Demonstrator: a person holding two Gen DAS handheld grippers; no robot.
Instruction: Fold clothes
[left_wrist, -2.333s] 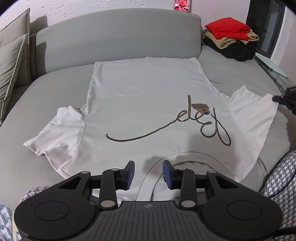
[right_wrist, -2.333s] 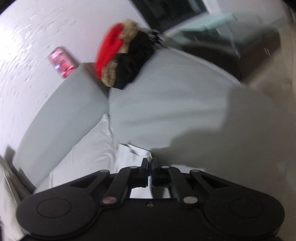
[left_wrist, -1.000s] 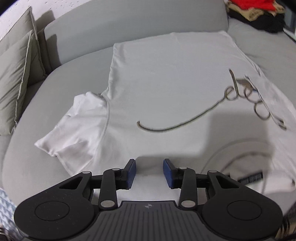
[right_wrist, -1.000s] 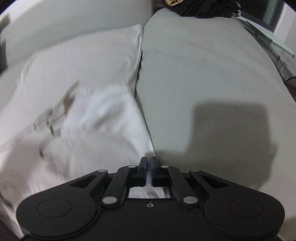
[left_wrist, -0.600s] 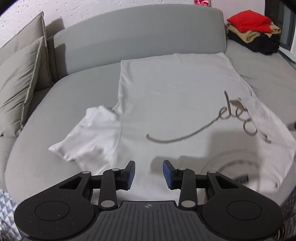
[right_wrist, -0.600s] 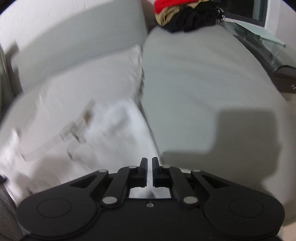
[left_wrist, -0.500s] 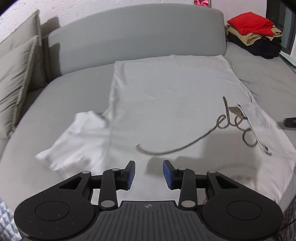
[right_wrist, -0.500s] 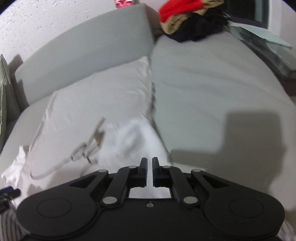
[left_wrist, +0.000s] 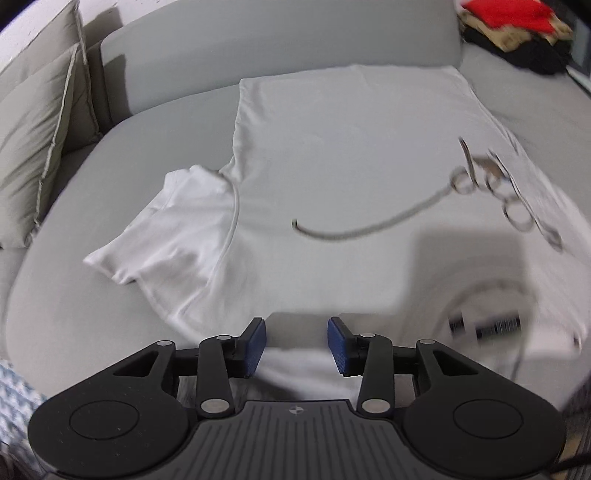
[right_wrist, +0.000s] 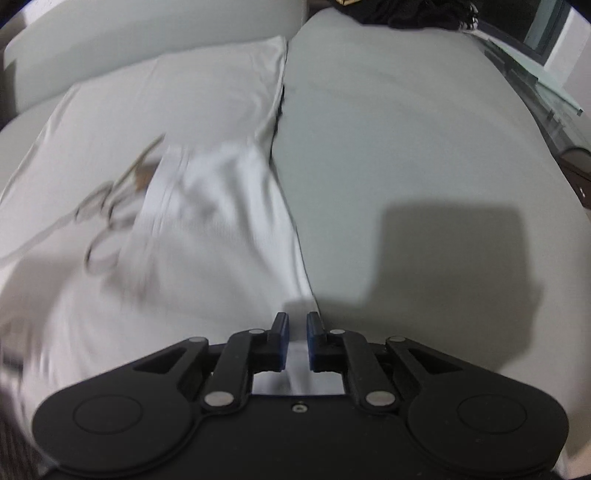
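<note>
Looking through the left wrist camera, I saw the white T-shirt (left_wrist: 332, 155) spread flat over the grey sofa (left_wrist: 92, 295), filling the centre and right of the frame with its hem toward the backrest at the top. One sleeve (left_wrist: 166, 229) lay rumpled out at centre left, and the looping script print (left_wrist: 424, 210) crossed the chest at the right, smeared by motion. The neckline with its label (left_wrist: 484, 325) sat at lower right, also blurred. My left gripper (left_wrist: 296, 345) stood with its blue pads spread wide at the bottom centre, nothing between them, above the shoulder cloth. Two cushions (left_wrist: 33, 147) leaned at the upper left, and a pile of red, tan and black clothes (left_wrist: 517, 33) sat at the upper right.

Through the right wrist camera, the shirt (right_wrist: 166, 166) covered the left half of the frame, its other sleeve (right_wrist: 221, 199) folded inward over the body beside the blurred print (right_wrist: 110, 206), with bare sofa (right_wrist: 424, 147) on the right. My right gripper (right_wrist: 296, 341) at bottom centre had its pads parted by a narrow gap over the shirt's edge, pinching nothing. A second earlier those pads were pressed together on the cloth; half a second earlier the gap was slimmer.
</note>
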